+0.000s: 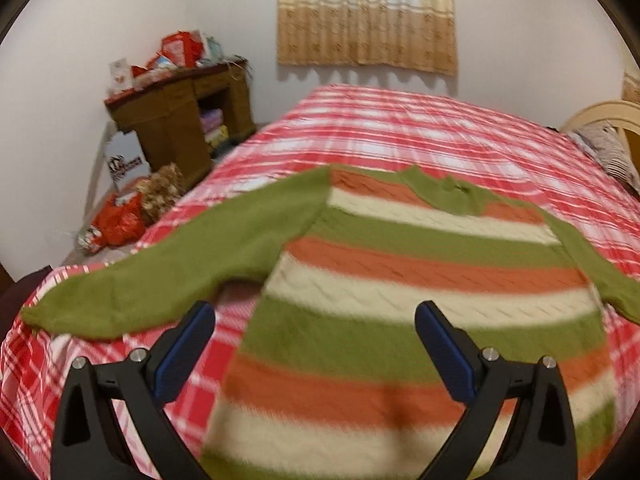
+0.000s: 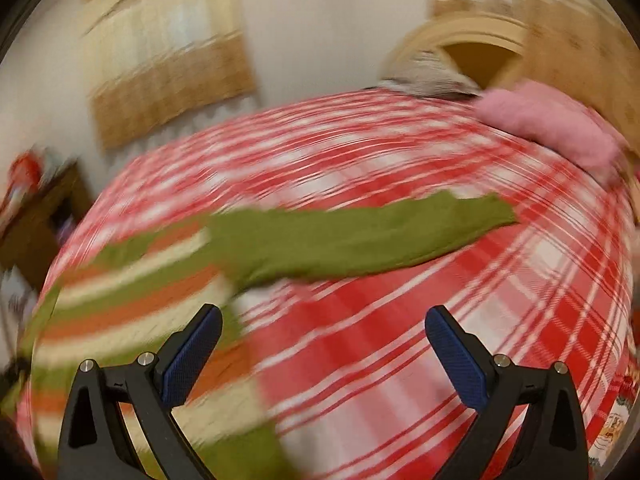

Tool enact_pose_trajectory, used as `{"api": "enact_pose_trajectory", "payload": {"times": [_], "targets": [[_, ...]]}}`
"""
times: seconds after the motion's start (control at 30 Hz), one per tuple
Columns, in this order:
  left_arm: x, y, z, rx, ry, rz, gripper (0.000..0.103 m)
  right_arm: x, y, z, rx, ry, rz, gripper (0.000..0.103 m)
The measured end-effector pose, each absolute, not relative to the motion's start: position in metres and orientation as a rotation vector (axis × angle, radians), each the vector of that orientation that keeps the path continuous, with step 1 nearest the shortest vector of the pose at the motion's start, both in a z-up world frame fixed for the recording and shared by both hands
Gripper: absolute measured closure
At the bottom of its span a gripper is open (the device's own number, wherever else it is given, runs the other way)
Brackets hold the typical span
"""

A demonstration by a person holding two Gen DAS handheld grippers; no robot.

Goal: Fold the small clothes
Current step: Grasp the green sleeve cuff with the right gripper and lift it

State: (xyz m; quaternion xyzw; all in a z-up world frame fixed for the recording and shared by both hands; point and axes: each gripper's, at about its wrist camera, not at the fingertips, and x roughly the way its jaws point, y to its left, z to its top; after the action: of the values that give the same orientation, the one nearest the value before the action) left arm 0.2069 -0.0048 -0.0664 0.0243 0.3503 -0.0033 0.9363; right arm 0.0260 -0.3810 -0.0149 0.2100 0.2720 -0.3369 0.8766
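Sweater [image 1: 400, 280]: spread flat and face-up on the plaid bedspread [image 1: 400, 132], collar at the far end, hem at the near edge.
Left sleeve [image 1: 160, 280]: extended out to the left, lying flat, not folded in.
Right sleeve [image 2: 360, 236]: extended out to the right, lying flat, not folded in.
Left gripper [image 1: 316, 356]: fingers spread wide, holding nothing; poised above the near left part of the sweater body.
Right gripper [image 2: 324, 360]: fingers spread wide, holding nothing; poised over bare bedspread just right of the sweater body, near side of the right sleeve.
Contact: none apparent between either tool and the garment.
View quality: right wrist view heavily smeared; exact lie of the hem on that side possibly uneven, not confirmable.
Done: garment laid out and roughly smoothed.
Left: all folds — both sleeves across the body, then the body folded up.
Progress estimate: start of folding, no crease made yet.
Pink item [image 2: 552, 132]: at the far right of the bed, well apart from the sweater; folded or not, cannot tell.
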Motion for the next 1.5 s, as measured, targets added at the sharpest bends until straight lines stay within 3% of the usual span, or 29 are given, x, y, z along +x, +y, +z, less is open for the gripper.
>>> {"api": "enact_pose_trajectory", "payload": {"times": [0.1,0.27,0.47,0.63,0.7,0.73,0.77,0.8,0.9,1.1,1.33,1.5], "targets": [[0.219,0.003,-0.080,0.039,0.723,0.029,0.001,0.008,-0.448,-0.020,0.559,0.514,-0.804,0.012],[0.237,0.017,-0.106,-0.082,0.806,0.057,0.001,-0.003,-0.546,-0.041,0.693,0.556,-0.919,0.040],[0.233,0.015,-0.115,-0.100,0.803,0.080,0.001,-0.013,-0.616,-0.066,0.890,0.512,-0.947,0.040],[0.234,0.003,-0.118,-0.036,0.818,0.076,0.000,0.018,-0.620,-0.066,0.748,0.606,-0.935,0.041],[0.234,0.004,-0.118,-0.039,0.815,0.074,0.000,0.027,-0.617,-0.068,0.689,0.653,-0.947,0.051],[0.234,0.004,-0.117,-0.044,0.814,0.071,0.000,0.032,-0.615,-0.070,0.638,0.692,-0.970,0.066],[0.236,0.007,-0.118,-0.047,0.812,0.069,0.000,0.033,-0.615,-0.071,0.610,0.706,-0.978,0.074],[0.236,0.007,-0.118,-0.047,0.811,0.069,0.000,0.032,-0.615,-0.071,0.600,0.706,-0.969,0.075],[0.237,0.008,-0.118,-0.049,0.805,0.068,0.000,0.029,-0.618,-0.067,0.601,0.705,-0.932,0.094],[0.238,0.010,-0.118,-0.059,0.800,0.059,0.000,0.035,-0.591,-0.022,0.582,0.609,-0.819,0.095],[0.237,0.012,-0.119,-0.072,0.788,0.048,0.000,0.085,-0.493,0.052,0.501,0.512,-0.531,0.095],[0.236,0.013,-0.120,-0.083,0.780,0.039,0.000,0.142,-0.409,0.060,0.506,0.537,-0.298,0.095]]}}
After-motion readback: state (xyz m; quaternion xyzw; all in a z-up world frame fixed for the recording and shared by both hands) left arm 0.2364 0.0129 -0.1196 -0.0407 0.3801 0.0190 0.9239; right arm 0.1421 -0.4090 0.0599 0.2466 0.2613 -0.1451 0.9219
